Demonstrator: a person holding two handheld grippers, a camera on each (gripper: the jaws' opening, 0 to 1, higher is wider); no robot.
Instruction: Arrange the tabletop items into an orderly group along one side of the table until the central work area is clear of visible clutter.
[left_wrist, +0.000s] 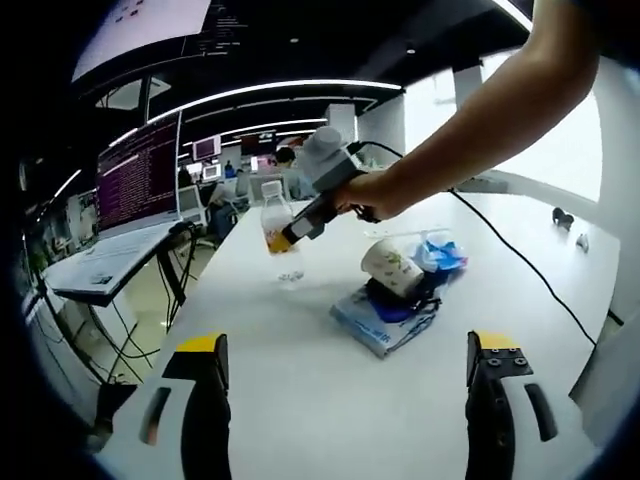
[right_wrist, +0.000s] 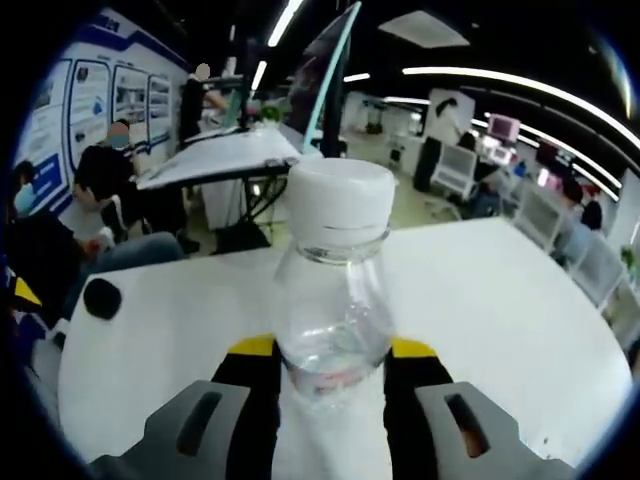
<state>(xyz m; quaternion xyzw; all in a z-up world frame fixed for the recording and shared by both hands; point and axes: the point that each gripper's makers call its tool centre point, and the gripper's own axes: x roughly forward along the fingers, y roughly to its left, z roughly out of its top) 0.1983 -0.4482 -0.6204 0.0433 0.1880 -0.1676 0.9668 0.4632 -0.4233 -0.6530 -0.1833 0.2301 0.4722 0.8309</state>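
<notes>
1. Over on the left, the left gripper (left_wrist: 343, 385) hangs above bare white table (left_wrist: 300, 400), its jaws spread wide and holding nothing.
2. Ahead of it and a little to the right lies the clutter: a paper cup (left_wrist: 392, 267) tipped on its side atop a flat blue packet (left_wrist: 385, 322), with a blue crumpled bag (left_wrist: 440, 255) just behind. That pile sits in the middle of the tabletop, well apart from the edges.
3. Further along, the person's hand (left_wrist: 365, 195) carries the right gripper (right_wrist: 328, 365), whose jaws are closed around the lower body of a clear plastic bottle (right_wrist: 333, 300). The bottle stands upright, white cap on top, and seems lifted just off the surface.
4. Beyond the bottle the table runs open to its far edge, with one small dark object (right_wrist: 102, 298) near the left rim. I'd say the bottle can go down along that edge unhindered, while the idle left gripper is the nearer one to the cup pile.
</notes>
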